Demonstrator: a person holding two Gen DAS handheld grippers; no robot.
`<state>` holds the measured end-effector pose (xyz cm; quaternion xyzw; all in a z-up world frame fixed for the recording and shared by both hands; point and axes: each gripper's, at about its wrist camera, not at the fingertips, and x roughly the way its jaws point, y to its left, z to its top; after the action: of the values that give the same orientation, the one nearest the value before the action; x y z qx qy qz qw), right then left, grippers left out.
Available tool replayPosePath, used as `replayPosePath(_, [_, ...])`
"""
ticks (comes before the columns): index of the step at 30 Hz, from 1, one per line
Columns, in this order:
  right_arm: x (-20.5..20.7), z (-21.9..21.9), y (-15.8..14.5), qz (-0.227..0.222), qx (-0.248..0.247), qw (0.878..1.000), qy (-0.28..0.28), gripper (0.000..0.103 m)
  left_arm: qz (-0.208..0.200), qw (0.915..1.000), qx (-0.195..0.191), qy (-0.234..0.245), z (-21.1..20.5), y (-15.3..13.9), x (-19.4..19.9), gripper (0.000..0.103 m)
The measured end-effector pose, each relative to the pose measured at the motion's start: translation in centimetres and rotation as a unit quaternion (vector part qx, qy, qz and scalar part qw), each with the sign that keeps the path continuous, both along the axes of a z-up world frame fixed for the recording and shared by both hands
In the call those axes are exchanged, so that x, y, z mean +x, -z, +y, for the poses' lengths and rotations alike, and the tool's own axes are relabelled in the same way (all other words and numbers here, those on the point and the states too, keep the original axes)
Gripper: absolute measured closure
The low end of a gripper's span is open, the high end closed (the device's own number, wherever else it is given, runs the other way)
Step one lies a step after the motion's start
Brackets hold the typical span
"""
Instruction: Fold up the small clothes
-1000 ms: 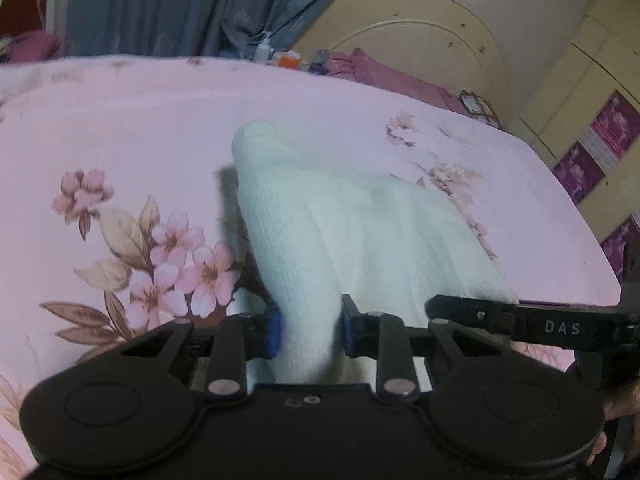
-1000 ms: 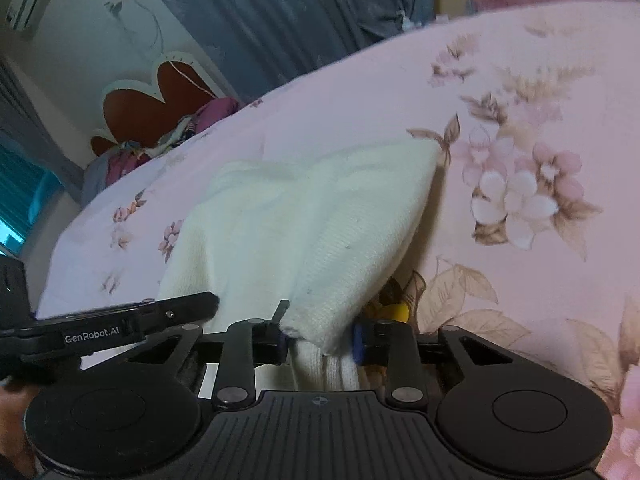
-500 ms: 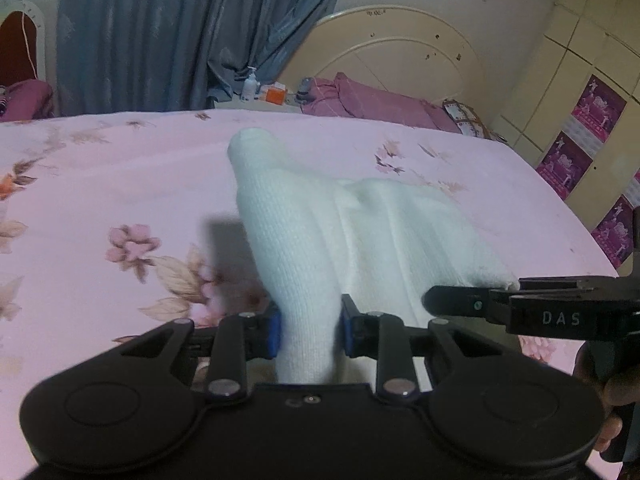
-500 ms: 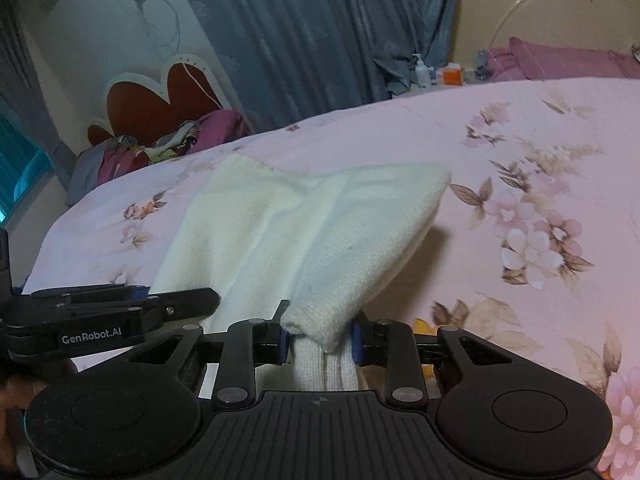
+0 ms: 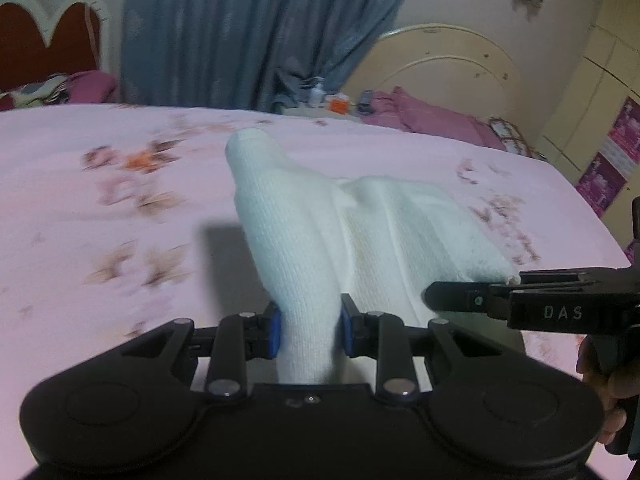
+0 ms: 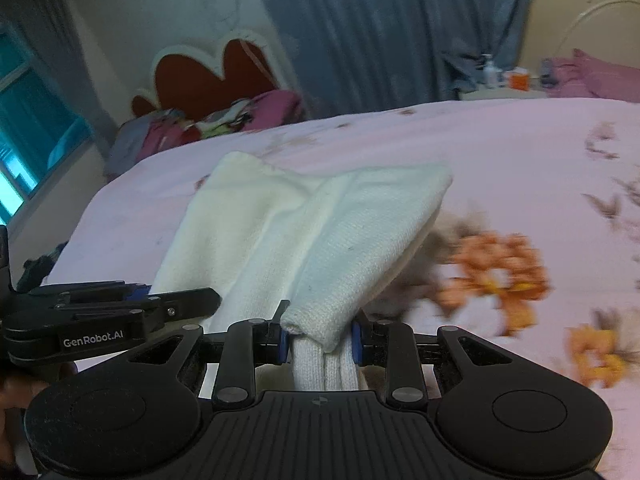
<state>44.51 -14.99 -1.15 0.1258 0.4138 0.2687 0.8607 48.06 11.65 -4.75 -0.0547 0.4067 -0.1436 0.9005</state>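
Note:
A small white knit garment (image 5: 360, 232) hangs stretched between both grippers above the pink floral bedsheet (image 5: 100, 200). My left gripper (image 5: 309, 330) is shut on one bunched edge of it. My right gripper (image 6: 318, 340) is shut on the other edge, with a folded flap of the garment (image 6: 360, 232) draped ahead of the pads. The right gripper also shows at the right of the left wrist view (image 5: 520, 304), and the left gripper at the left of the right wrist view (image 6: 120, 312).
The bed stretches ahead with a cream headboard (image 5: 440, 68) and pink pillows (image 5: 420, 116) at the far end. A blue curtain (image 5: 240, 28) hangs behind. A red heart-shaped headboard with piled clothes (image 6: 216, 116) is at far left. Wardrobe doors (image 5: 600, 100) stand right.
Both grippers have lifted higher with the garment held between them; the views tilt up, showing more of the room. The grips are unchanged.

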Motion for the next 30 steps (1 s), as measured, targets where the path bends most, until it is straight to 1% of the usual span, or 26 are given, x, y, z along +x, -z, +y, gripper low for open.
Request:
replayPosePath(6, [0.0, 5.8, 1.5, 0.010, 0.003, 0.999, -0.032, 0.075, 0.017, 0.9996, 0.000, -0.024, 5.7, 0.9, -1.3, 0.076])
replayPosePath(10, [0.2, 8.9, 2.8, 0.021, 0.000, 0.999, -0.046, 0.075, 0.029, 0.9990, -0.003, -0.034, 8.1, 2.0, -1.7, 0.076])
replayPosePath(13, [0.5, 10.0, 4.1, 0.034, -0.007, 0.998, -0.049, 0.075, 0.048, 0.9980, -0.009, -0.040, 9.2, 3.5, -1.6, 0.074])
replayPosePath(14, [0.6, 10.1, 4.6, 0.039, -0.010, 0.998, -0.047, 0.075, 0.054, 0.9975, -0.010, -0.044, 9.5, 4.2, -1.5, 0.071])
replayPosePath(16, [0.9, 10.0, 5.9, 0.053, -0.015, 0.998, -0.042, 0.075, 0.057, 0.9968, -0.025, -0.051, 10.3, 5.0, -1.5, 0.066])
replayPosePath(18, [1.1, 9.7, 6.9, 0.067, -0.005, 0.997, -0.037, 0.075, 0.057, 0.9963, -0.031, -0.057, 10.8, 5.3, -1.5, 0.057])
replayPosePath(19, [1.1, 9.5, 7.0, 0.071, 0.001, 0.997, -0.036, 0.075, 0.055, 0.9964, -0.024, -0.059, 10.9, 5.3, -1.5, 0.045])
replayPosePath(20, [1.3, 9.3, 7.0, 0.074, 0.004, 0.997, -0.038, 0.075, 0.055, 0.9965, -0.014, -0.062, 11.1, 5.2, -1.5, 0.035])
replayPosePath(21, [1.2, 9.3, 6.8, 0.075, 0.006, 0.996, -0.043, 0.075, 0.053, 0.9968, -0.007, -0.060, 11.4, 4.9, -1.5, 0.033])
replayPosePath(22, [1.5, 9.0, 6.5, 0.074, 0.010, 0.996, -0.048, 0.073, 0.048, 0.9972, -0.006, -0.057, 11.7, 4.5, -1.7, 0.034])
replayPosePath(23, [1.4, 8.3, 6.0, 0.068, 0.006, 0.997, -0.047, 0.069, 0.037, 0.9976, -0.008, -0.058, 12.2, 3.8, -1.7, 0.038])
replayPosePath(24, [1.3, 7.8, 5.4, 0.054, -0.001, 0.998, -0.037, 0.062, 0.020, 0.9978, -0.012, -0.061, 12.8, 3.1, -1.7, 0.041])
replayPosePath(25, [1.5, 7.2, 4.6, 0.032, -0.006, 0.999, -0.025, 0.062, 0.006, 0.9980, -0.017, -0.061, 13.3, 2.6, -1.5, 0.050])
replayPosePath(26, [1.9, 6.8, 4.0, 0.022, -0.006, 1.000, -0.016, 0.062, -0.004, 0.9982, -0.021, -0.057, 13.4, 2.1, -0.9, 0.054])
replayPosePath(28, [3.4, 6.8, 3.3, 0.011, -0.003, 1.000, -0.011, 0.063, -0.015, 0.9988, -0.022, -0.041, 12.8, 1.6, 0.8, 0.054])
replayPosePath(30, [4.9, 8.3, 2.9, -0.004, -0.015, 1.000, -0.021, 0.063, -0.018, 0.9994, -0.026, -0.012, 11.3, 1.6, 2.5, 0.054])
